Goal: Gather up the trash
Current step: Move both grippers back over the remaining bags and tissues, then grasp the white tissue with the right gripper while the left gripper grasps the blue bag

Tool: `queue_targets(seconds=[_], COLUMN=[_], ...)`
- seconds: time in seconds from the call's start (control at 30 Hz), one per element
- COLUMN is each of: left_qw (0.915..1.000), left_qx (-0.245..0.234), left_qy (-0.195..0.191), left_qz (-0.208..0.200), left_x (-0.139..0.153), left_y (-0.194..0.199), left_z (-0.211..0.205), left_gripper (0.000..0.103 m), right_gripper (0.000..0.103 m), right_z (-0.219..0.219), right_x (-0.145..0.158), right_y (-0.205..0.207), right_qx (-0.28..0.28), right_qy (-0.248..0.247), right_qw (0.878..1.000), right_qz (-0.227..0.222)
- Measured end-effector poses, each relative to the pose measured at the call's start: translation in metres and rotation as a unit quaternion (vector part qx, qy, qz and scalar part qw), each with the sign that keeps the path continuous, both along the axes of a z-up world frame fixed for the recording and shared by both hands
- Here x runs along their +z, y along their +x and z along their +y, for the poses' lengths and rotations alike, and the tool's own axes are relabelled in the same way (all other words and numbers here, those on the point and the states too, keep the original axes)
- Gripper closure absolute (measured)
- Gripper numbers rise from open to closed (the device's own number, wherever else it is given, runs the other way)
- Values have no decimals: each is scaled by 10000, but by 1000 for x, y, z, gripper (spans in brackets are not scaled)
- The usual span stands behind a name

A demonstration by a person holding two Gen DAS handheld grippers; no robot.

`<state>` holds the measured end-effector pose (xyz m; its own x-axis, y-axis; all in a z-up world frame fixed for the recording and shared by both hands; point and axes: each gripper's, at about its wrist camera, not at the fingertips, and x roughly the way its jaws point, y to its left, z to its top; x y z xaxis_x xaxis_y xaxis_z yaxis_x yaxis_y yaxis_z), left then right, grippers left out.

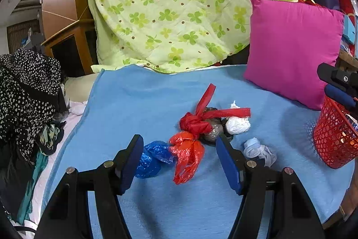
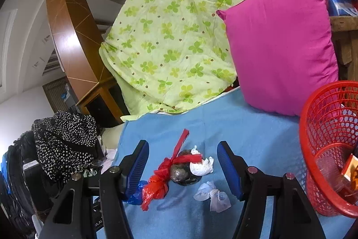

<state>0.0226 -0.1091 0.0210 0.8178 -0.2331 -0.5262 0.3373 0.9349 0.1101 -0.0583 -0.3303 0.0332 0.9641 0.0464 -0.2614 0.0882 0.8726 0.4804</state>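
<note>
Several knotted plastic bags of trash lie in a cluster on the blue blanket [image 1: 138, 100]: a blue bag [image 1: 152, 158], an orange-red bag [image 1: 188, 153], a red bag with long tails [image 1: 197, 122], a dark bag [image 1: 213, 129], a white bag [image 1: 237, 123] and a pale bag [image 1: 259, 150]. My left gripper [image 1: 179, 138] hovers open just short of the blue and orange-red bags. My right gripper [image 2: 183, 144] is open too, with the dark bag [image 2: 181, 174] and the white bag [image 2: 201, 166] ahead of it. Neither gripper holds anything.
A red mesh basket [image 2: 324, 149] stands at the right on the blanket, with an orange box [image 2: 352, 169] and clear plastic inside. A pink cushion [image 1: 295, 46] and a green clover quilt [image 1: 179, 3] rise behind. Dotted dark clothes [image 1: 26, 86] are heaped at the left.
</note>
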Motion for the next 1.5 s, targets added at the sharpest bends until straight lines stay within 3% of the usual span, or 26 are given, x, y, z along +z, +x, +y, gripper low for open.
queue_targets(seconds=[0.27,0.43,0.6,0.77,0.9,1.1,1.27,1.5], left_qw=[9998,9985,9953,9930,9885,9887,9844,9859], left_qx=[90,337,598,506,328,411,483,293], left_qy=[-56,-39,-21,-171,-582,-382,-433,-299], left_qz=[152,433,761,1054,1356,1387,1638,1620], left_x=[-13,-31,-49,-61,-64,-70,-83,-92], left_y=[13,34,58,71,79,86,103,123], left_z=[13,37,68,81,86,80,84,72], left_gripper=[35,35,35,35,34,33,33,33], right_gripper=[35,35,35,36,37,57,69,71], right_z=[4,-3,-13,-16,-14,-5,5,12], right_x=[-11,-36,-72,-98,-113,-137,-135,-127], right_y=[14,37,64,81,95,115,116,104], right_qx=[79,280,481,468,438,509,530,618], right_qy=[-33,226,766,862,788,523,257,321], right_qw=[9995,9944,9799,9715,9672,9564,9582,9599], right_qz=[312,990,1776,2156,2373,2827,2799,2717])
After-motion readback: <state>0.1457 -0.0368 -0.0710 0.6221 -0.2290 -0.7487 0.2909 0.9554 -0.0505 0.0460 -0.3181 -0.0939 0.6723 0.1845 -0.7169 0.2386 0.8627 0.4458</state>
